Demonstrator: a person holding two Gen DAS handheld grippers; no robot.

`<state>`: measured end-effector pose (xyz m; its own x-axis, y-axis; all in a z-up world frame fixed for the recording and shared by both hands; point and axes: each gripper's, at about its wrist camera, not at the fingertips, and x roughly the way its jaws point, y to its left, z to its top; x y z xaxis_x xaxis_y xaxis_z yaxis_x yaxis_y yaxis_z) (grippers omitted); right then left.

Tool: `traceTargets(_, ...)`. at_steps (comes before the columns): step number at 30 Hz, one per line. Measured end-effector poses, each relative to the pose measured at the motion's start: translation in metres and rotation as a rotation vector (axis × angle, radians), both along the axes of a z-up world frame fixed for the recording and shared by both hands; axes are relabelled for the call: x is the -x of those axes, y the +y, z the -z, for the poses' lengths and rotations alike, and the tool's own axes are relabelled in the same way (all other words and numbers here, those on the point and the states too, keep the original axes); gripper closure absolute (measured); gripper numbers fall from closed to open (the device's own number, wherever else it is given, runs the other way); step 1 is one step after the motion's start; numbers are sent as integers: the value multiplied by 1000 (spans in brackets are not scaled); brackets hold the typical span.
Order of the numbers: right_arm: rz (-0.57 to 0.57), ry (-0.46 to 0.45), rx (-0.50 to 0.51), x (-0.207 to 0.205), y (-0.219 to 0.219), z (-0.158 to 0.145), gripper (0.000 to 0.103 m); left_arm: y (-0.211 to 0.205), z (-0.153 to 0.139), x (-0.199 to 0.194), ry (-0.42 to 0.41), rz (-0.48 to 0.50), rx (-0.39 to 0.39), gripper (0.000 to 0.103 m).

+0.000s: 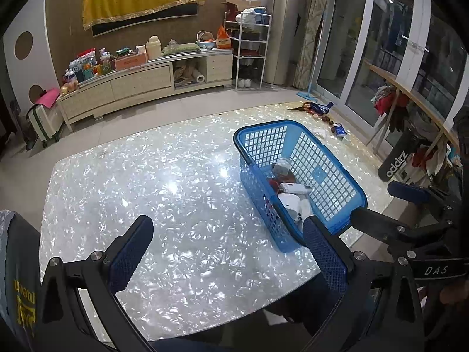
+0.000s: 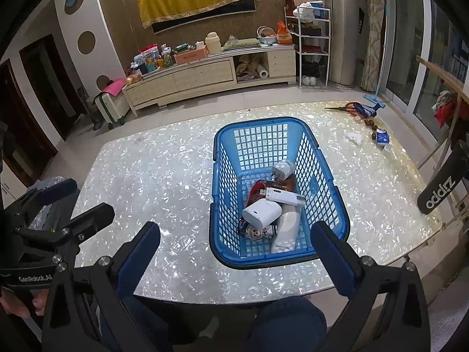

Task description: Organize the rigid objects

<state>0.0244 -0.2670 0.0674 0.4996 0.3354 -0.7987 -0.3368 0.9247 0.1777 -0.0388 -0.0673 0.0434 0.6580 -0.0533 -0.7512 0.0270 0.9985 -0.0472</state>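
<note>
A blue plastic basket [image 2: 222, 152] stands on the shiny pearl-patterned table [image 2: 152, 176]. It holds several rigid objects: a white rounded box [image 2: 262, 213], a white stick-shaped device [image 2: 285, 196], a white bottle [image 2: 287, 228], a brown bottle [image 2: 288, 182] and a small round toy [image 2: 254, 231]. The basket also shows in the left wrist view [image 1: 337, 176]. My right gripper [image 2: 236, 240] is open and empty, just in front of the basket's near rim. My left gripper [image 1: 227, 243] is open and empty over bare table, left of the basket.
Scissors [image 2: 341, 107], a blue-white packet [image 2: 382, 138], some small brown balls [image 2: 370, 123] and white tissue [image 2: 356, 137] lie at the table's far right. A black "addiz" bottle [image 2: 442, 192] stands at the right edge. A cluttered cabinet [image 2: 205, 73] lines the far wall.
</note>
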Motion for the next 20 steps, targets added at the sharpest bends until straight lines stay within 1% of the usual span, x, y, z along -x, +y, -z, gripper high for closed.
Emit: traceTargets(20, 3, -2, 3, 0, 0, -1, 0, -3, 1, 3, 0, 5, 4, 1)
